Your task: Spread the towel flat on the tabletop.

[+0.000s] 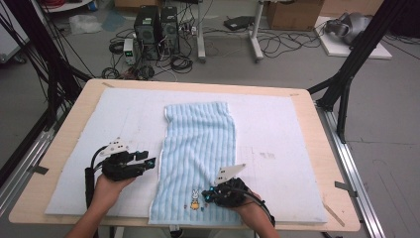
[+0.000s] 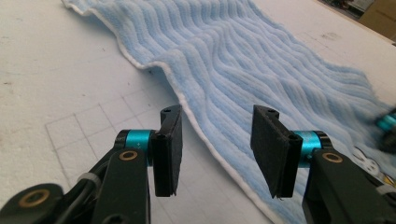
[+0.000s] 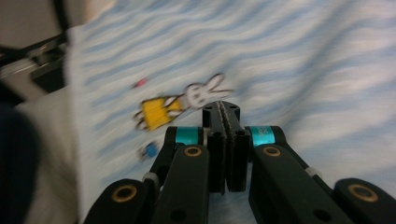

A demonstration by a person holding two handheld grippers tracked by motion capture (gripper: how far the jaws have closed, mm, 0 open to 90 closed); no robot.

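Observation:
A light blue ribbed towel lies flat and lengthwise on the white foam mat. A small rabbit embroidery sits near its front edge. My left gripper is open just off the towel's left edge. In the left gripper view its jaws straddle the white hem, low over the towel. My right gripper is over the towel's front right part, beside the rabbit. In the blurred right gripper view its pads are pressed together, with the rabbit just beyond the tips and nothing seen between them.
The mat covers most of a wooden table. Black frame posts stand at the back corners. Computer towers, cables and boxes are on the floor beyond the table. Bare mat lies on both sides of the towel.

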